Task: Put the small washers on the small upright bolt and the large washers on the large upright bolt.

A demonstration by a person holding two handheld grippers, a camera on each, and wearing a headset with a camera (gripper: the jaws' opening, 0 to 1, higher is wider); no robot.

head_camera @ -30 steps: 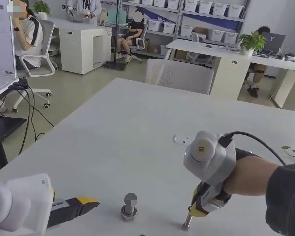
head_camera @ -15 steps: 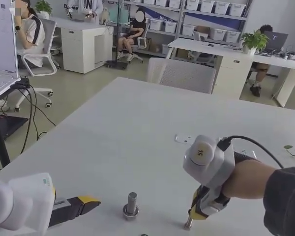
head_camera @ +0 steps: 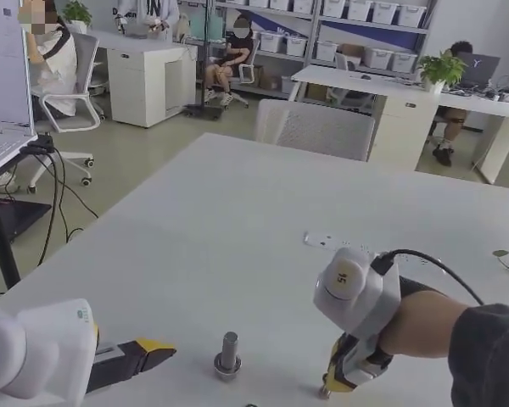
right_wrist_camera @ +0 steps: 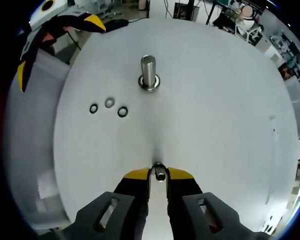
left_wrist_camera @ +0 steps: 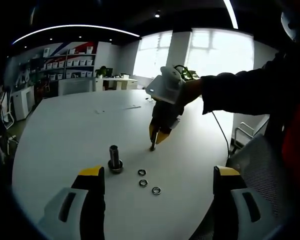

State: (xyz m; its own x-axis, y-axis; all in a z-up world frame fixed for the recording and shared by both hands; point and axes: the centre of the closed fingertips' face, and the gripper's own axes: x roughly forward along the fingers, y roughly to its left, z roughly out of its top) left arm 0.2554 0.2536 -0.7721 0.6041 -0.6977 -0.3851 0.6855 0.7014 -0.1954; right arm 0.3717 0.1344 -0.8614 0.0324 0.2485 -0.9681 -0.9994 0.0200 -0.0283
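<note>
The small upright bolt (right_wrist_camera: 160,173) stands on the white tabletop (head_camera: 237,212). Its top is caught between the yellow tips of the right claw (head_camera: 336,383), which comes down on it from above with its jaws drawn in tight against the shank. That hold looks meant to steady the thin bolt or to seat something on it. Whether a washer sits between the tips is too small to tell.

Off to one side, well apart from it, stands the large upright bolt (left_wrist_camera: 114,159). It has a wider ring at its foot, which may be a washer or the bolt's own head.

Three loose washers (left_wrist_camera: 143,182) lie flat in a short row on the tabletop, near one another but not touching. They are on the near side of both bolts as seen from the left claw (left_wrist_camera: 158,172). That claw hovers low over the tabletop, jaws spread wide and holding nothing, pointed toward the washers. I judge it is placed there ready to pick up one of them. Most of the sorting appears to remain.
</note>
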